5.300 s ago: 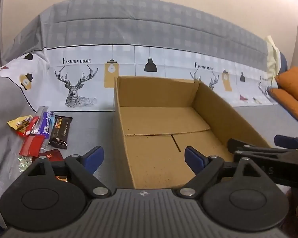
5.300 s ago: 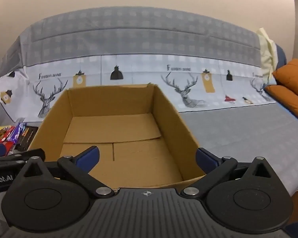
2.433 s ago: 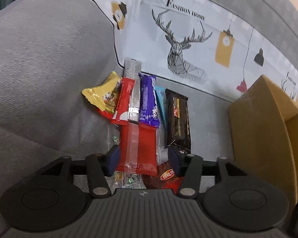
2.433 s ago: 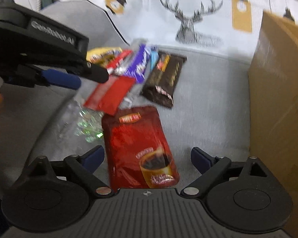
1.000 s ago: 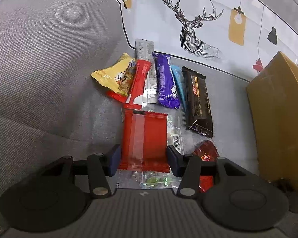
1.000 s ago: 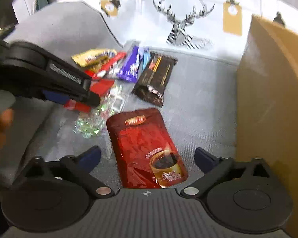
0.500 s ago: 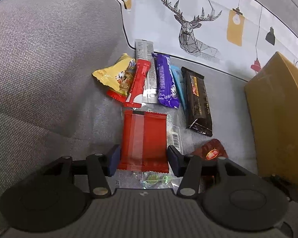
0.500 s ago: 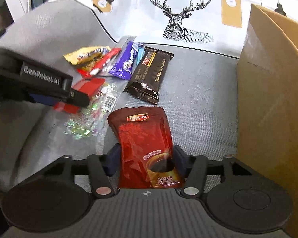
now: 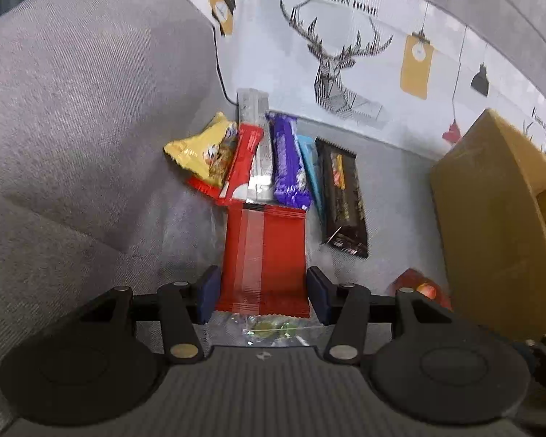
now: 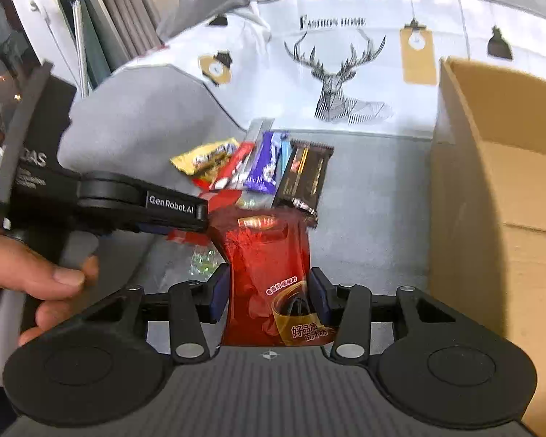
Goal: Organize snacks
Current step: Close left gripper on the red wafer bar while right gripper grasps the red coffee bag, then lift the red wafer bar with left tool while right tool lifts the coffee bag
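Lengthwise, the red snack packet [image 9: 264,262] is lying along the left gripper's [image 9: 264,295] pointing line, its far end aimed at the row of bars [image 9: 273,160] on the grey sofa cover [image 9: 72,109]. That gripper's jaws are standing about half open with both pads flanking the packet's near end and seeming to press its edges. Meanwhile the right gripper [image 10: 269,296] is closing on the dark red pouch [image 10: 269,273], whose long axis is running away from the camera, its top end crumpled above the cushion. To its right the cardboard box [image 10: 491,182] is standing open.
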Demonstrator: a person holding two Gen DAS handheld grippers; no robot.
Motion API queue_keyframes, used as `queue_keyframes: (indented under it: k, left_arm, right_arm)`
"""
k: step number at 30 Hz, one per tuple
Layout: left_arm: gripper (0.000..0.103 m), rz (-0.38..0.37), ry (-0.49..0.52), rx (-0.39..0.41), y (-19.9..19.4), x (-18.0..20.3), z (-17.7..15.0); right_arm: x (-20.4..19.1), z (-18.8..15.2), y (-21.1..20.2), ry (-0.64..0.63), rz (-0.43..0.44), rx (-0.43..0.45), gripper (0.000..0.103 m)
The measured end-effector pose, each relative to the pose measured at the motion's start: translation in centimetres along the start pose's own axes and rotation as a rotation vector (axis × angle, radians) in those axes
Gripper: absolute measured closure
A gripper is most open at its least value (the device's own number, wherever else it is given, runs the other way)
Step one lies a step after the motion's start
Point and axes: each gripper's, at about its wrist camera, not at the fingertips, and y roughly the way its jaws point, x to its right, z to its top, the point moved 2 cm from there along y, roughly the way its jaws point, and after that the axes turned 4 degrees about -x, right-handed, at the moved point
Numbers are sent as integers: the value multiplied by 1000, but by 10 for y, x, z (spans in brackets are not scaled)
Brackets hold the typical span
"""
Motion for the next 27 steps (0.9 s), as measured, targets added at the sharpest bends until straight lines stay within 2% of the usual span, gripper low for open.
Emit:
queue_keyframes:
  k: [1,2,3,7,11,12,13,15,17,19,21,23,27]
  left_arm:
    - [47,-6,-5,16,-5,1,1]
    - [47,-16,-12,37,-11,2,2]
    - [47,-25,-20,54,-16,2,3]
    - [47,-44,-31,97,-29,8,6]
    - [47,-29,-19,90,-31,9,8]
    - [47,-27,-20,90,-31,8,9]
    - [47,-25,-24,89,-31,7,9]
    - [47,-27,-32,85,-30,3,9]
    - [47,-25,-30,78,-28,1,9]
    - [47,-22,-24,76,-28,0,9]
    - [47,-21,-21,74,-28,-2,8]
    - [47,-20,-17,72,-27,-3,8]
    - [47,-21,-10,69,-26,-3,6]
  right_arm:
    - [1,3,-6,7,2,14,65]
    - [3,7,-13,15,10,29,83]
    - [5,11,-18,22,-8,40,87]
    - [15,28,-41,40,14,97,88]
    - [18,25,-33,6,24,24,86]
    - [17,21,-28,10,18,7,76]
    - [16,16,-24,12,7,3,56]
    - [8,4,-12,-31,-49,3,41]
    - [-2,-5,6,-109,-108,-37,40]
    - [-13,-14,28,-199,-150,-106,33]
    - [-18,-21,45,-266,-218,-138,25]
    - [-14,-22,58,-268,-268,-167,10]
    - [1,-23,81,-200,-254,-253,6]
